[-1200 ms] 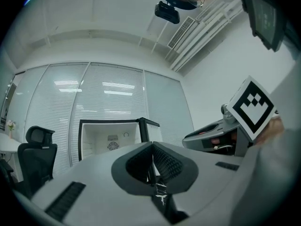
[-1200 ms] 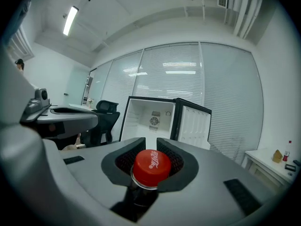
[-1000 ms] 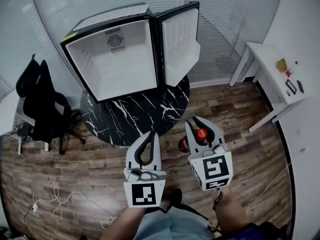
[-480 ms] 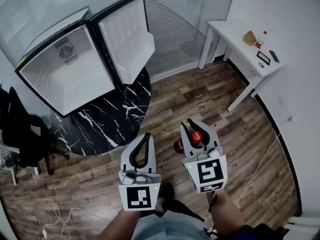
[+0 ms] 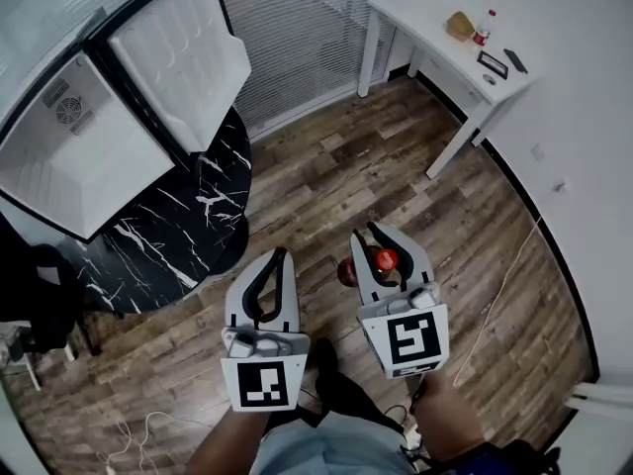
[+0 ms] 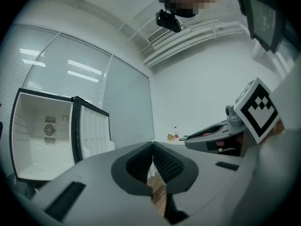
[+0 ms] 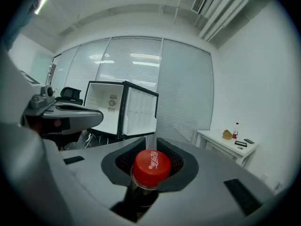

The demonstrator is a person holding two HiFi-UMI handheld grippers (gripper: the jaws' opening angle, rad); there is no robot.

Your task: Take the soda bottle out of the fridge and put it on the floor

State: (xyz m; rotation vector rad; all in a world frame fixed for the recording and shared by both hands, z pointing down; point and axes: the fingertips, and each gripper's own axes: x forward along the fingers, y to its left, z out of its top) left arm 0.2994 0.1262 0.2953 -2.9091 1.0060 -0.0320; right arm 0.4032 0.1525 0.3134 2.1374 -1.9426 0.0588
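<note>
My right gripper [image 5: 373, 228] [image 7: 151, 139] is shut on the neck of the soda bottle [image 5: 384, 260] [image 7: 151, 168]; its red cap stands upright between the jaws and its dark body hangs over the wooden floor [image 5: 396, 156]. My left gripper [image 5: 285, 252] [image 6: 152, 144] is shut with nothing in it, beside the right one at about the same height. The small fridge [image 5: 69, 146] [image 7: 106, 114] [image 6: 42, 135] stands open and empty on a round black marble table [image 5: 178, 236] to the upper left, well away from both grippers.
A white desk [image 5: 450, 43] with a small bottle and some items stands at the upper right by the wall. A black office chair [image 5: 30, 295] is at the far left. Cables lie on the floor at the lower left and along the right wall.
Both grippers have moved away from the fridge towards the room's right side and sunk a little. The bottle stays held in the right gripper. The fridge has slid to the upper left of view.
</note>
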